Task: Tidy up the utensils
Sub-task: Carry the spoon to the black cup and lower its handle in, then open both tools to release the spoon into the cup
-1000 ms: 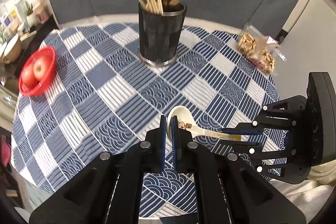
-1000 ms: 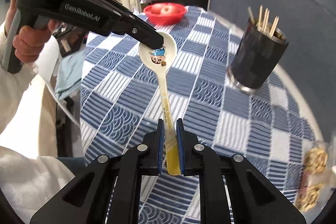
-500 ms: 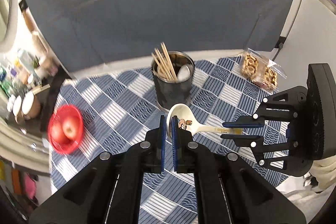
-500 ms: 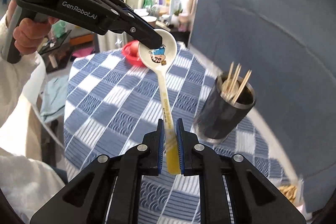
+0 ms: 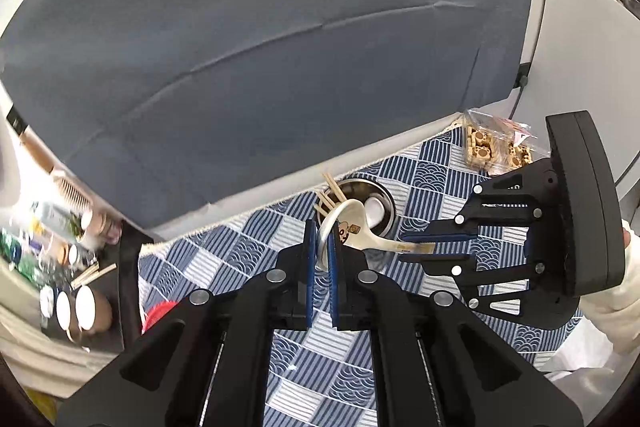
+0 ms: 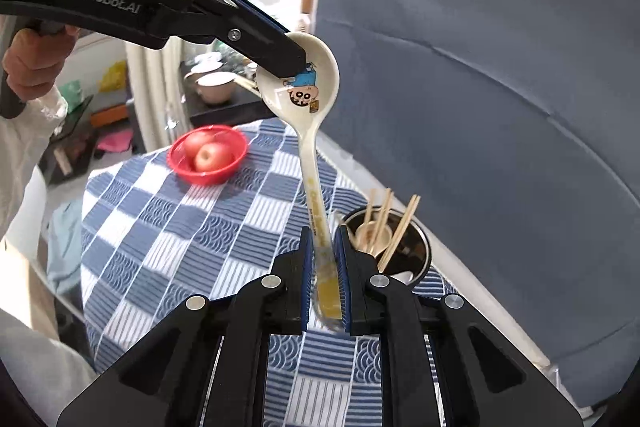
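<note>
Both grippers hold one ceramic spoon (image 6: 310, 131) between them, clear of the desk (image 6: 168, 227). We find the left gripper (image 5: 321, 259) closed on the rim of the spoon's bowl, its blue pads pressing either side of the edge. We find the right gripper (image 6: 325, 267) closed on the yellow end of the spoon's handle, with the handle running up and away from it to the bowl. In the right wrist view the left gripper (image 6: 296, 61) comes in from the upper left, carried by a hand (image 6: 34, 63) in a pale sleeve. In the left wrist view the right gripper (image 5: 416, 247) comes in from the right, its fingers level along the handle.

A cartoon figure is printed inside the spoon's bowl. A dark metal utensil holder (image 6: 404, 247) stands on the desk just beyond and to the right of the right gripper; from the left gripper it lies directly behind the spoon. It holds wooden chopsticks (image 6: 398, 231) leaning against its rim.

A blue and white patterned cloth covers the desk. A red basket (image 6: 208, 155) with apples sits well ahead and to the left of the right gripper. A clear packet of biscuits (image 5: 494, 147) lies beyond the holder, right of the left gripper.
</note>
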A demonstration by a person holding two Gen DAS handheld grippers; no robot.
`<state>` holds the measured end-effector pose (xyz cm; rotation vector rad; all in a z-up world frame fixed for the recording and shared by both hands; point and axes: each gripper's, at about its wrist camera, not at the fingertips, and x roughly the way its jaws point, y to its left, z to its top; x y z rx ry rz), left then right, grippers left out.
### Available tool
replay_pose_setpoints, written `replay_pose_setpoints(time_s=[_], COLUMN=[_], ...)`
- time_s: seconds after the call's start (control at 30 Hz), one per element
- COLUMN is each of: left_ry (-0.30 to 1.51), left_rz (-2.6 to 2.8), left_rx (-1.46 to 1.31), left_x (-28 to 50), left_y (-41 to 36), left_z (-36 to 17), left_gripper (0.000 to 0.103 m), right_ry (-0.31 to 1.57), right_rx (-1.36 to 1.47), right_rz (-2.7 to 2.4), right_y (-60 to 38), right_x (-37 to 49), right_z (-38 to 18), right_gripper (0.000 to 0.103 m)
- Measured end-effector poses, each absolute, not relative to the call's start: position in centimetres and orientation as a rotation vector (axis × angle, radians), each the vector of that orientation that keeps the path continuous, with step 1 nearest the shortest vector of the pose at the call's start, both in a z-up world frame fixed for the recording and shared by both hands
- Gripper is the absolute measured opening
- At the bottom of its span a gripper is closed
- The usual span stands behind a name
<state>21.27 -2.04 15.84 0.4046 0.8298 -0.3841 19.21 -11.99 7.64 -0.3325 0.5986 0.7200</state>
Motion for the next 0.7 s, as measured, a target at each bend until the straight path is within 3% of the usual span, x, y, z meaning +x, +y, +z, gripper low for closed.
replay_pose_setpoints(time_s=[0.7], left_ry=[0.880], left_rz=[-0.528], left_rx=[0.577], left_x=[30.1], left_y=[-6.4], left_z=[11.9], left_gripper=[0.010], right_ry=[0.668], right_rx=[-0.085], right_rz=[0.629], right_y=[-13.9], right_x=[27.0], right_z=[2.0], right_gripper=[0.011])
